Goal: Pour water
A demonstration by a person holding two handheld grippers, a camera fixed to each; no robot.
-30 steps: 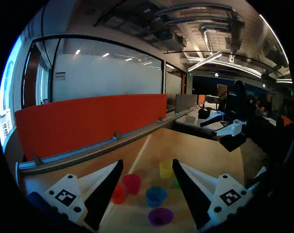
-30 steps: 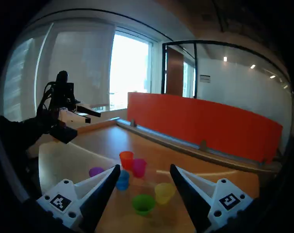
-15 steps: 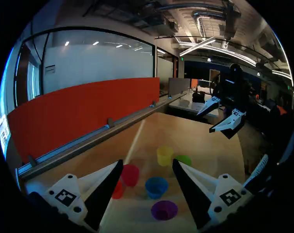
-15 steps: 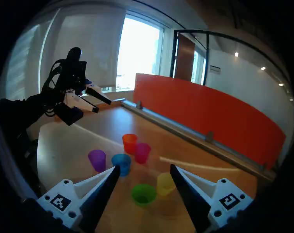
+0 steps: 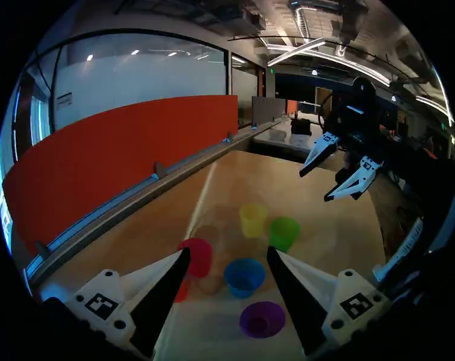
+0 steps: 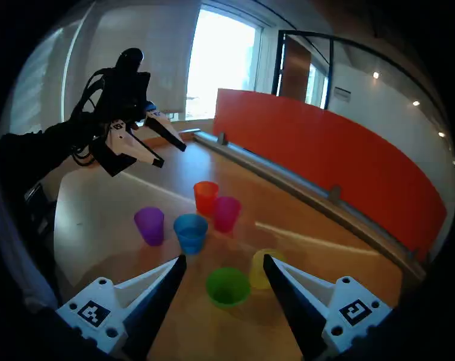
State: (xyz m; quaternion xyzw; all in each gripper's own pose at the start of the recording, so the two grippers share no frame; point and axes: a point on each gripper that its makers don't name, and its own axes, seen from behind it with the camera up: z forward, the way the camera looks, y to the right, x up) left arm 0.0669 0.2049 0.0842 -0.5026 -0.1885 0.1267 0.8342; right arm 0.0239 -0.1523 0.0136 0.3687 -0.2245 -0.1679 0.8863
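Cups [image 5: 244, 277] show higher than before; left claw [image 5: 227, 249] and right claw [image 6: 222, 257] gape wide, empty.

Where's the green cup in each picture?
Left gripper view: the green cup sits right of centre, just right of the yellow cup.
Right gripper view: the green cup sits low in the middle, just left of the yellow cup.
Shared landmark: the orange divider behind the cups.
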